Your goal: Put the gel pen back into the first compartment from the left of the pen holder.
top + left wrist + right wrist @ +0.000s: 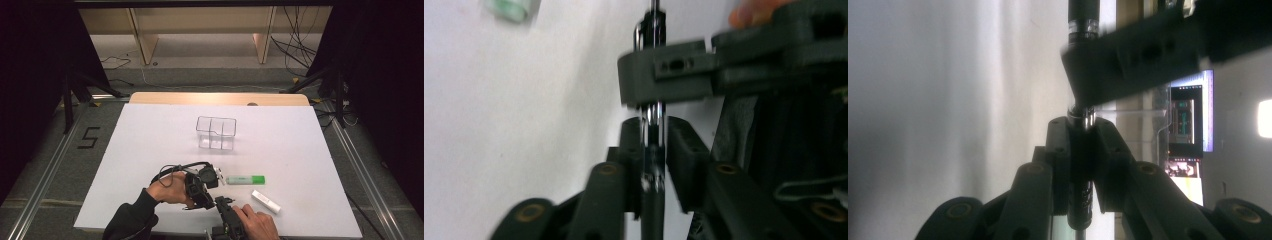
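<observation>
Fingers of both grippers are pinching one slim black pen with silver bands, each set clamping it from its own end.

From the high view, the left gripper (216, 176) and the right gripper (221, 201) are meeting near the front edge of the white table (150, 145), each held in a person's hand. The pen is too small to make out here. A green highlighter (245, 180) is lying just beside the left gripper, with a white marker (265, 201) near it, toward the front edge. A clear divided organizer (215, 133) is standing well apart, farther back at mid-table.

From the left gripper view, the left gripper (654, 150) is squeezing the pen (653, 125) between its pads, and the right gripper's jaw is crossing the pen higher up. The highlighter's green end (511, 7) is showing at the top left.

From the right gripper view, the right gripper (1080, 145) is closing on the pen (1083, 20), with the left gripper's jaw gripping it farther along. The organizer (1138, 115) is visible behind.
</observation>
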The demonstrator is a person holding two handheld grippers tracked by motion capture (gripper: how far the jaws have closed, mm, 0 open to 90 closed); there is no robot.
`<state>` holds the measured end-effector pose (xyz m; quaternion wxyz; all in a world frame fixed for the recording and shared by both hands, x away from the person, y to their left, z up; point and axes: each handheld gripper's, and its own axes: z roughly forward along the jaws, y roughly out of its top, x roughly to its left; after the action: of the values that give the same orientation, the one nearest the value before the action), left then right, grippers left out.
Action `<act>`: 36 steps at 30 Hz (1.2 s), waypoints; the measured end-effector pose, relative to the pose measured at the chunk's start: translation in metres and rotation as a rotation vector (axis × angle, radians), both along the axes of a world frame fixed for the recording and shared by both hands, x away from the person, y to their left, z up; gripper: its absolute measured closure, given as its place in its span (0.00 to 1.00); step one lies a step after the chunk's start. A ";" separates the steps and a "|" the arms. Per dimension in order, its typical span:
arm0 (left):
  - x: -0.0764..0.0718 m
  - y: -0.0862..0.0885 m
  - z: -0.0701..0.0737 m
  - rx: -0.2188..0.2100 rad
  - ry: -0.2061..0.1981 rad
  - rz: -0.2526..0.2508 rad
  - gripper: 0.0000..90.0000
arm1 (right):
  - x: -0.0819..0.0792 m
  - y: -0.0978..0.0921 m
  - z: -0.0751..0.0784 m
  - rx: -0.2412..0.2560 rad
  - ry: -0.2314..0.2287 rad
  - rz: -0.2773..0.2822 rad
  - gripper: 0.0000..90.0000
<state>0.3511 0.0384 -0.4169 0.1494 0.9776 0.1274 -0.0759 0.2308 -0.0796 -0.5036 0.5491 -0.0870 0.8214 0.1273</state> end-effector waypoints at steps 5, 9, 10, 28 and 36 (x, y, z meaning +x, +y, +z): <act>0.006 0.009 0.006 -0.031 -0.020 0.048 0.63 | 0.003 -0.005 0.002 0.005 -0.001 -0.008 0.89; 0.008 0.015 0.011 -0.039 -0.041 0.076 0.51 | 0.006 -0.008 0.002 0.005 0.004 -0.015 0.89; 0.008 0.017 0.012 -0.044 -0.046 0.083 0.50 | 0.006 -0.009 0.002 0.006 0.006 -0.018 0.89; 0.020 0.061 0.031 -0.194 -0.128 0.221 0.32 | 0.017 -0.026 0.013 0.073 0.018 -0.082 0.89; 0.022 0.077 0.032 -0.328 -0.174 0.275 0.25 | 0.031 -0.042 0.025 0.148 0.053 -0.134 0.89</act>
<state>0.3731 0.1151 -0.3846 0.3257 0.9166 0.2318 0.0101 0.2622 -0.1219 -0.4784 0.5393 0.0125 0.8280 0.1531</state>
